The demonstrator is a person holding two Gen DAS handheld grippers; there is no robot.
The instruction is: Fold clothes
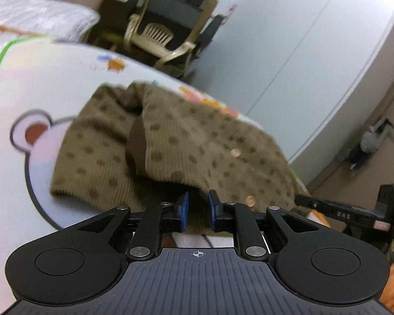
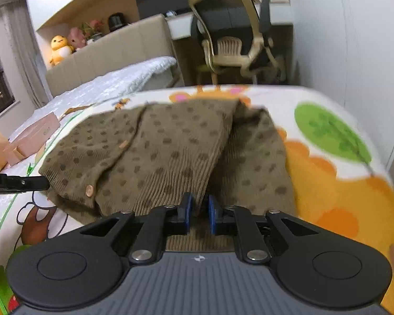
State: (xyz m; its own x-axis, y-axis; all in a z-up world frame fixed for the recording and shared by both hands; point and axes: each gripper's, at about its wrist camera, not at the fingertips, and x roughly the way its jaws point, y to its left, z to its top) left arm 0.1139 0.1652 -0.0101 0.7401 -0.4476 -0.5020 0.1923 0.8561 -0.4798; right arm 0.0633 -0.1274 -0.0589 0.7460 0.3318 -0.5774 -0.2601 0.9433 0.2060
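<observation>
An olive-brown knitted cardigan (image 1: pixel 176 141) with darker dots and copper buttons lies partly folded on a cartoon-print blanket (image 1: pixel 39 84). My left gripper (image 1: pixel 198 210) is shut on the cardigan's near hem. In the right wrist view the same cardigan (image 2: pixel 165 147) spreads ahead, one side folded over. My right gripper (image 2: pixel 199 212) is shut on its ribbed near hem. The right gripper's finger shows at the right edge of the left wrist view (image 1: pixel 354 212). The left gripper's finger shows at the left edge of the right wrist view (image 2: pixel 15 182).
The blanket (image 2: pixel 341 173) covers a bed. A beige office chair (image 2: pixel 233 39) stands beyond the bed's far edge, beside a white wall. A pink box (image 2: pixel 31 139) lies on the white quilt at left. Plush toys (image 2: pixel 63 46) sit on the headboard.
</observation>
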